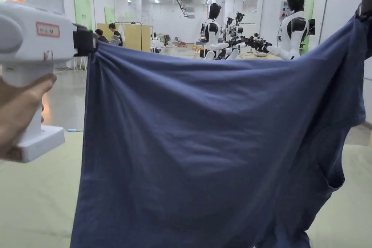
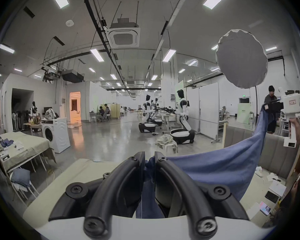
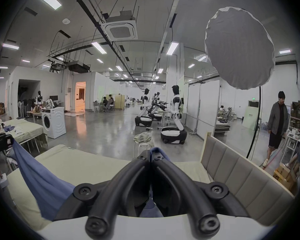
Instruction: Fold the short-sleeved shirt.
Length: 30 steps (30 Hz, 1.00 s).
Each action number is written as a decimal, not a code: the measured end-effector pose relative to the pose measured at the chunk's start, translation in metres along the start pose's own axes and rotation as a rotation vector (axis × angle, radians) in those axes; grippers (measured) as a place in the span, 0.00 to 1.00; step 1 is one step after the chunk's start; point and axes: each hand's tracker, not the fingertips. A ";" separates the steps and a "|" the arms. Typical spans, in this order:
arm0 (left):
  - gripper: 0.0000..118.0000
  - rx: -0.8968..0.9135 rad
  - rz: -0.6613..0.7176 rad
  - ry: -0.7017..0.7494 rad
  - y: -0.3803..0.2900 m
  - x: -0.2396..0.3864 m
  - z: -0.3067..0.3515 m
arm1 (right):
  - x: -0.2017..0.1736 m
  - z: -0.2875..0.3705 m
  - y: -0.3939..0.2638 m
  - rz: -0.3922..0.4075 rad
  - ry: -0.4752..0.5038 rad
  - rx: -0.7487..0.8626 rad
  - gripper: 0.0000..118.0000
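Jaws of both grippers pinch blue shirt, soft knit, prob. cotton.

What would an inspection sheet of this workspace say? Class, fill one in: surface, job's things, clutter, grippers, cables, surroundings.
Surface: pale green bed, bare where it shows.
Job's things: blue shirt held up, spread and hanging between the grippers.
Clutter: papers and a phone beside the bed.
Grippers: left gripper and right gripper each shut on a shirt edge.
Cables: one on the floor.
Surroundings: humanoid robots, washing machine, people.
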 end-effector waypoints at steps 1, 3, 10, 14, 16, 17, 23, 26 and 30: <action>0.09 0.006 -0.007 0.017 0.006 0.000 -0.007 | -0.003 -0.008 0.008 -0.001 -0.021 0.003 0.01; 0.09 0.010 -0.025 0.028 0.018 -0.001 -0.018 | -0.018 -0.011 0.021 0.008 -0.023 0.023 0.01; 0.09 0.020 -0.047 0.099 0.039 -0.007 -0.051 | -0.037 -0.052 0.067 0.046 -0.074 0.052 0.01; 0.09 0.028 -0.039 0.125 0.046 -0.011 -0.068 | -0.041 -0.063 0.087 0.016 -0.060 0.072 0.01; 0.09 0.026 -0.033 0.135 0.049 -0.013 -0.075 | -0.042 -0.068 0.096 0.037 -0.081 0.088 0.01; 0.09 0.018 -0.017 0.137 0.050 -0.015 -0.077 | -0.043 -0.071 0.100 0.037 -0.082 0.090 0.01; 0.09 0.032 0.011 0.151 0.052 -0.016 -0.094 | -0.050 -0.084 0.112 0.010 -0.088 0.106 0.01; 0.09 0.021 0.018 0.147 0.041 -0.014 -0.103 | -0.057 -0.094 0.105 0.018 -0.080 0.103 0.01; 0.09 -0.035 0.031 0.137 0.013 -0.013 -0.118 | -0.060 -0.107 0.077 0.008 -0.046 0.058 0.01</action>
